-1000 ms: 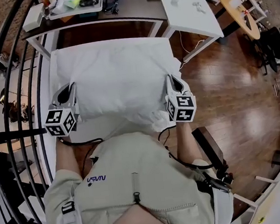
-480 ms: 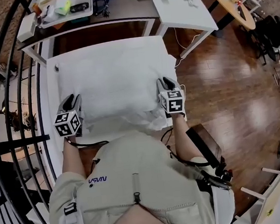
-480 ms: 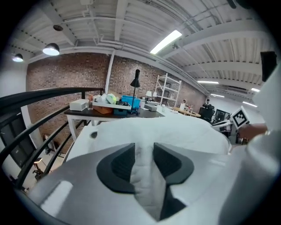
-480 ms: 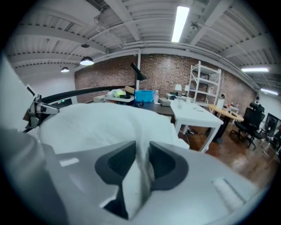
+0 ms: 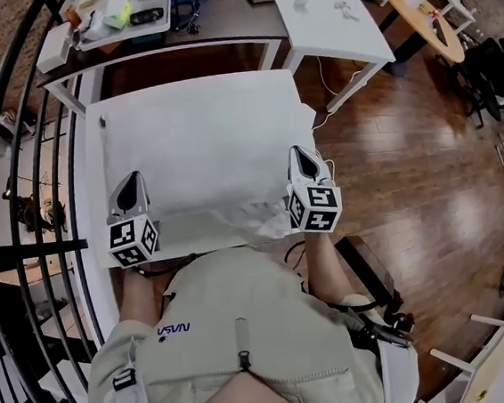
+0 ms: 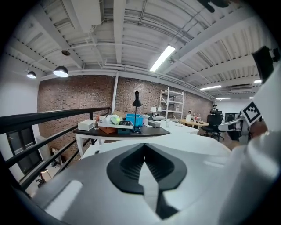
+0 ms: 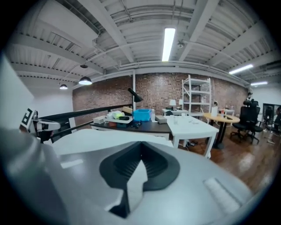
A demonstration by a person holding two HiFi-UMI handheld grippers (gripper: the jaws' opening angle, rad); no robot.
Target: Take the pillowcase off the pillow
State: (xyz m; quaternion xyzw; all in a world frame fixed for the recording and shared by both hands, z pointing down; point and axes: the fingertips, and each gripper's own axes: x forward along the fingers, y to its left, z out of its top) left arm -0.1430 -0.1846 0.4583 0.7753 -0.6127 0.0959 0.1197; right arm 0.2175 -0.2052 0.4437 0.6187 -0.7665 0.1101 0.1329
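Forearms are reaching straight out from the person's body, side by side, each one carrying a claw that is pointing away from the person and tipping slightly downward. The left claw (image 5: 132,176) is sitting at the left side of the near end of the pillow (image 5: 199,139), and the right claw (image 5: 297,151) is at the right side, with that end lying between them. The pillow is lying flat on the white table (image 5: 98,203), its far end toward the dark table (image 5: 216,25) beyond.

Both claws have just been closing. Each is clenching a thin fold of the white pillowcase (image 5: 252,219) between its black pads, as the two gripper views are showing. The pillowcase is covering the pillow, and its near edge is bunching in loose wrinkles just in front of the person's waist.

Each claw is carrying a marker cube (image 5: 134,242) printed with black-and-white square patterns. The person's pale top (image 5: 239,332) is showing the letters NASA, appearing upside down in the head view.
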